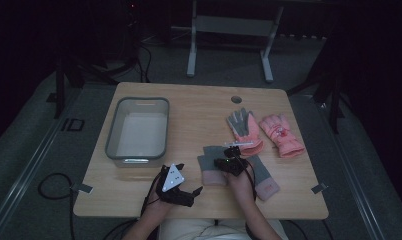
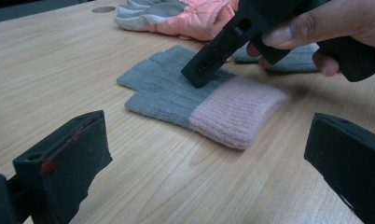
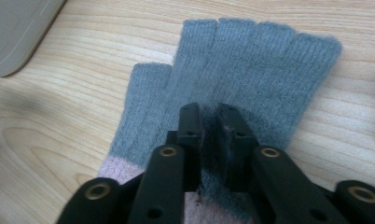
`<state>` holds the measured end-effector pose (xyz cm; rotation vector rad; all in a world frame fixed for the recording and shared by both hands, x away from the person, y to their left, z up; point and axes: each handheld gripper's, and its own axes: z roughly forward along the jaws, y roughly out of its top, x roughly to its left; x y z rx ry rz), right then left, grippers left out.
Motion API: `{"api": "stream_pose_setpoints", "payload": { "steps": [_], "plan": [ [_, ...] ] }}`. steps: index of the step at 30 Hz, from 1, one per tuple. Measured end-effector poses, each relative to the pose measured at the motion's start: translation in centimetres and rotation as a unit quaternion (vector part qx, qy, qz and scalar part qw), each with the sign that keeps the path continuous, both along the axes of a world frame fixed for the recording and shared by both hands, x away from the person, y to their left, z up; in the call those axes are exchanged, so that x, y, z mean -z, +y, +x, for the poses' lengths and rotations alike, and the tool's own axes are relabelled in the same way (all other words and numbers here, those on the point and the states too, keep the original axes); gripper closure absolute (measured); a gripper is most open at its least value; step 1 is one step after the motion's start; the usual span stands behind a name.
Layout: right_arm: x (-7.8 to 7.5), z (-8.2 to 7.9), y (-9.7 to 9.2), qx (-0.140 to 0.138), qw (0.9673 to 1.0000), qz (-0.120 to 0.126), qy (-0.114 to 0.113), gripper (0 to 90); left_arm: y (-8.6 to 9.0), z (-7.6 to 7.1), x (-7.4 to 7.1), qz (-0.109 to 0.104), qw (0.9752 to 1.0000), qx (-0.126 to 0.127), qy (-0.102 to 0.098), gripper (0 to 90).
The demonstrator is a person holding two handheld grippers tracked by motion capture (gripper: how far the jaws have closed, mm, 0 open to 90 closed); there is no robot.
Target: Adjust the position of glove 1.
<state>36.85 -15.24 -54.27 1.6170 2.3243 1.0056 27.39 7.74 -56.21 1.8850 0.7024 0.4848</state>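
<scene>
A grey knit glove [image 1: 207, 165] with a pink cuff lies flat near the table's front middle. My right gripper [image 1: 232, 151] points down onto its palm. In the right gripper view the two jaws [image 3: 209, 112] stand a narrow slit apart over the grey knit [image 3: 269, 60], which lies flat with no fold pinched between them. The left gripper view shows one right jaw tip [image 2: 202, 73] touching that glove [image 2: 171, 95]. My left gripper [image 1: 188, 181] rests by the front edge, its jaws [image 2: 209, 149] wide open and empty.
A second grey glove [image 1: 263, 176] lies just right of the first. Two pink padded gloves [image 1: 281, 135] lie behind them, one palm up [image 1: 245, 129]. A clear plastic bin [image 1: 111, 131] stands at the left. The table has a cable hole [image 1: 236, 99] at the back.
</scene>
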Motion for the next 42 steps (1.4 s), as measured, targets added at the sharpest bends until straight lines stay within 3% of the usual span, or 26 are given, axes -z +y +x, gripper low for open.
{"api": "stream_pose_setpoints", "payload": {
  "steps": [3,7,8,13,20,23,26,28,31,33,35,37,38,39,40,42],
  "plan": [
    [-0.4,-0.1,0.3,-0.009,0.9999,-0.011,-0.005,70.8,0.0,0.0,0.0,-0.002,1.0,0.0,0.0,0.0],
    [-1.2,-0.2,0.1,-0.019,0.9993,-0.02,-0.025,68.8,0.0,0.0,0.0,-0.002,1.0,0.0,0.0,0.0],
    [-2.6,-0.3,-0.6,-0.046,0.9969,-0.029,-0.057,68.8,0.0,0.0,0.0,-0.002,1.0,0.001,0.0,0.0],
    [-4.6,-0.4,-3.7,-0.09,0.9899,-0.049,-0.097,69.5,0.0,0.1,0.0,-0.002,1.0,0.002,0.002,0.0],
    [-5.6,-0.9,-8.4,-0.141,0.9799,-0.072,-0.121,69.2,0.0,0.0,0.0,-0.002,1.0,0.0,0.001,0.0],
    [-5.4,-1.4,-10.4,-0.172,0.9717,-0.081,-0.14,67.5,0.1,0.0,0.0,-0.003,1.0,0.0,0.001,0.0],
    [-4.5,-1.9,-12.3,-0.188,0.9673,-0.104,-0.134,67.4,0.1,0.1,0.0,-0.005,1.0,-0.003,0.002,0.0],
    [-3.8,-2.1,-13.0,-0.195,0.9663,-0.112,-0.126,66.7,0.0,0.0,0.0,-0.004,1.0,-0.003,0.002,0.0],
    [-3.1,-2.3,-13.5,-0.195,0.9677,-0.114,-0.113,65.4,0.0,0.0,0.0,-0.002,1.0,-0.003,0.002,0.0],
    [-1.6,-2.4,-13.9,-0.199,0.9691,-0.11,-0.096,59.3,0.0,0.0,0.0,-0.002,1.0,-0.003,0.0,0.0],
    [-0.5,-2.5,-14.0,-0.203,0.9671,-0.125,-0.09,59.1,0.0,0.0,0.0,-0.002,1.0,-0.004,0.001,0.0],
    [-0.3,-2.7,-14.3,-0.197,0.9702,-0.107,-0.092,64.3,0.0,0.0,0.0,-0.002,1.0,-0.005,0.002,0.0],
    [-0.3,-2.7,-14.3,-0.197,0.9702,-0.107,-0.092,64.3,0.0,0.0,0.0,-0.002,1.0,-0.005,0.002,0.0],
    [-0.3,-2.8,-14.4,-0.19,0.9723,-0.106,-0.086,72.0,0.0,0.0,0.0,-0.002,1.0,-0.004,0.002,0.0],
    [-0.3,-2.9,-14.4,-0.191,0.9718,-0.108,-0.087,76.8,0.0,0.0,0.0,-0.002,1.0,-0.004,0.001,0.0],
    [-0.3,-3.0,-14.4,-0.182,0.974,-0.104,-0.087,79.9,0.0,0.0,0.0,-0.002,1.0,-0.004,0.0,0.0]
  ]
}}
